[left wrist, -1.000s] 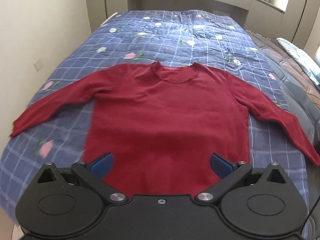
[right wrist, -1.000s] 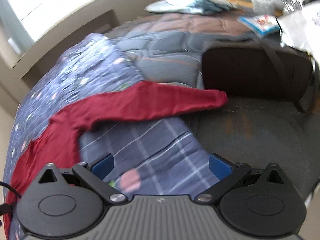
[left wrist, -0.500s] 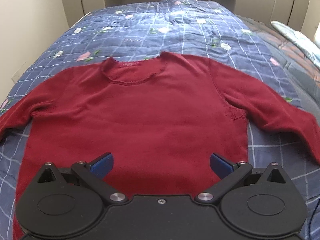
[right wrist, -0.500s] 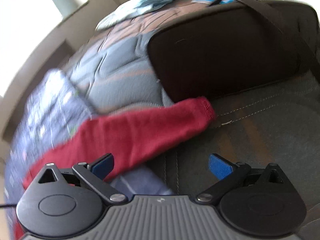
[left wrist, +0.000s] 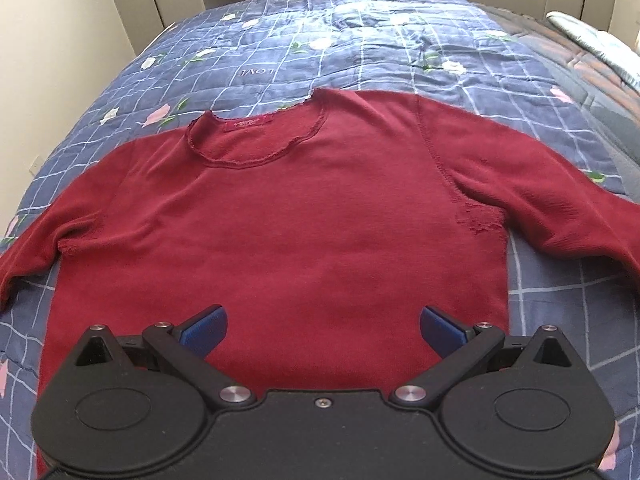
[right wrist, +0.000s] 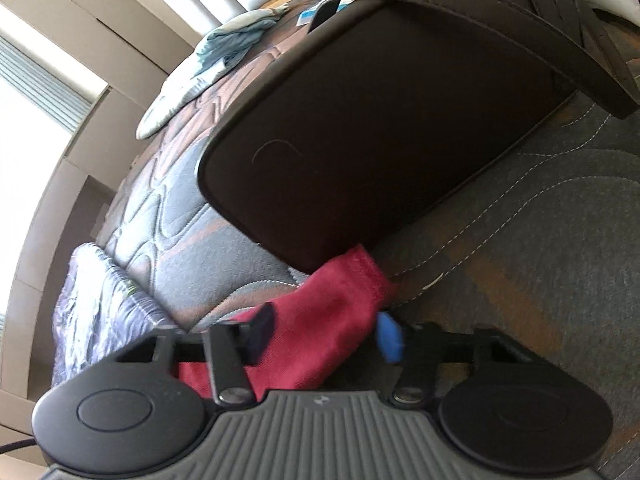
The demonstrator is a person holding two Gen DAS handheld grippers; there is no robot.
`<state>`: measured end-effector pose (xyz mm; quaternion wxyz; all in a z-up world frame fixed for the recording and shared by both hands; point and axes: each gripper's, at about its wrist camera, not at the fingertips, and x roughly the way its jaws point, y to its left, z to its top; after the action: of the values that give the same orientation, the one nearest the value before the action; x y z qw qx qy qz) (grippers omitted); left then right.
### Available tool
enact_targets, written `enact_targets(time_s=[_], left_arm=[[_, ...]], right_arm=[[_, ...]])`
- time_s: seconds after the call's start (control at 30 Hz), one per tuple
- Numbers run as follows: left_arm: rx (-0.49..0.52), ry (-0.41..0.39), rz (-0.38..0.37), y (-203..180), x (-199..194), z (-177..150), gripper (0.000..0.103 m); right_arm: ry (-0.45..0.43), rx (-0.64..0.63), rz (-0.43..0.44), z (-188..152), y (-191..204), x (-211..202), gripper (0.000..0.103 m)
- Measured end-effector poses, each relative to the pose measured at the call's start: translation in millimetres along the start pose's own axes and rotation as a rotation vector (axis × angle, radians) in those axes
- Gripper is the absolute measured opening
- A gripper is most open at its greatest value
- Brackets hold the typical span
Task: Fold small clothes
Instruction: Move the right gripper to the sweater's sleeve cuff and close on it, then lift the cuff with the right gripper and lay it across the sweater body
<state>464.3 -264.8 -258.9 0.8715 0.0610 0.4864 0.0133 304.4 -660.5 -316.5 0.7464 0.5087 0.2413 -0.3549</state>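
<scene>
Dark red long-sleeved sweater (left wrist: 320, 216) lies flat, front up, sleeves spread; its cuff (right wrist: 344, 292) reaches the bed's edge.

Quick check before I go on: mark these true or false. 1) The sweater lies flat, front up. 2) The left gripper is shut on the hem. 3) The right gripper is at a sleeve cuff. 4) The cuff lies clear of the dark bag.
1) True: the red sweater is spread on the blue quilt.
2) False: the left gripper is open above it.
3) True: the right gripper straddles the cuff.
4) False: the cuff meets the bag.
</scene>
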Motion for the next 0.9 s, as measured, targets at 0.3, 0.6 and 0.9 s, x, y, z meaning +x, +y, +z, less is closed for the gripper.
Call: enact_targets(time_s=[0.3,0.6,0.9], left_arm=[[-0.024,0.002,-0.009,6,14,17,0.102],[-0.05,-0.028,-0.072,44,10,36,0.102],[-0.1,-0.068,-0.064,133,-3,55,0.102]], right_arm=[[-0.064,-0.123,0.02,-4,28,-21,0.009],[-0.164,-0.493,0.146,-19,139,-44,0.008],[-0.107,-0.771,0.466,-111,309,-59,0.008]])
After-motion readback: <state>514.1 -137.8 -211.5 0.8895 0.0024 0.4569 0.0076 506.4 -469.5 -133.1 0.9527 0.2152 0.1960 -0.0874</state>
